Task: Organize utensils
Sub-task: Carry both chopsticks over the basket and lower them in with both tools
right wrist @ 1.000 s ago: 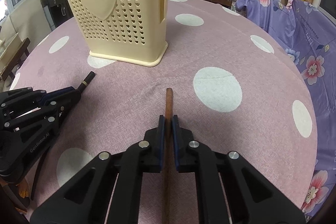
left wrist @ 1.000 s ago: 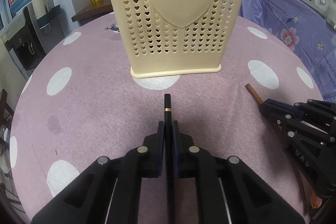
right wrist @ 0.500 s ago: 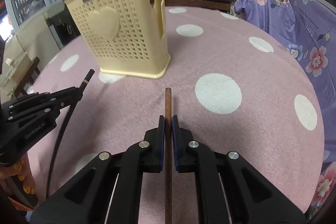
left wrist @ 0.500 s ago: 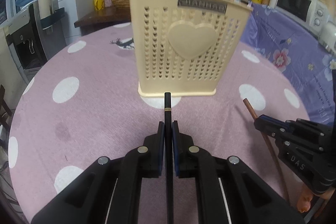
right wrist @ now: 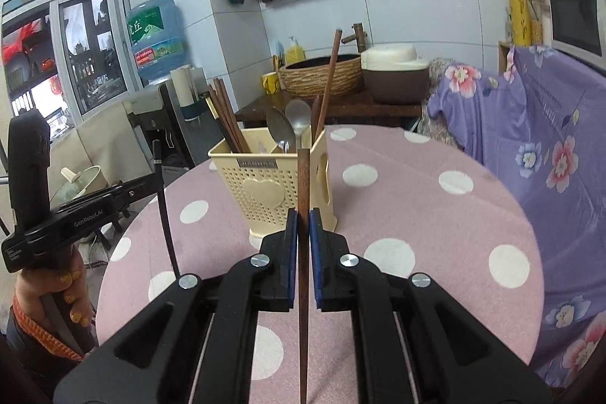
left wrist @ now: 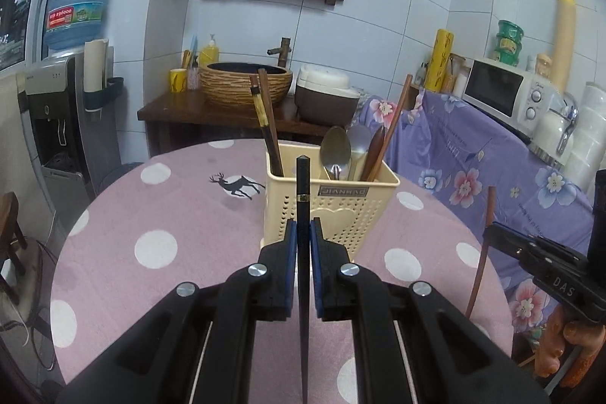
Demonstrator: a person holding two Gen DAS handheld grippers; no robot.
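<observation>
My left gripper (left wrist: 303, 228) is shut on a black chopstick (left wrist: 302, 188) with a gold band, its end raised in front of the cream utensil basket (left wrist: 352, 214). My right gripper (right wrist: 303, 218) is shut on a brown wooden chopstick (right wrist: 303, 177), likewise lifted before the basket (right wrist: 265, 192). The basket stands on the pink dotted table (left wrist: 151, 214) and holds chopsticks (left wrist: 267, 124) and spoons (left wrist: 335, 146). In the left wrist view the right gripper (left wrist: 492, 226) with its brown chopstick (left wrist: 483, 252) shows at the right. The left gripper (right wrist: 157, 178) and black chopstick (right wrist: 166, 222) show at the left of the right wrist view.
A purple flowered cloth (left wrist: 473, 158) covers furniture to the right of the table, with a microwave (left wrist: 500, 89) on it. Behind the table is a wooden counter with a woven basin (left wrist: 246, 82) and a rice cooker (left wrist: 325, 93). A water dispenser (left wrist: 57, 93) stands at left.
Both grippers have risen from near the tabletop and tilted up, each still clamping its chopstick. The basket's open top and its contents have come into view.
</observation>
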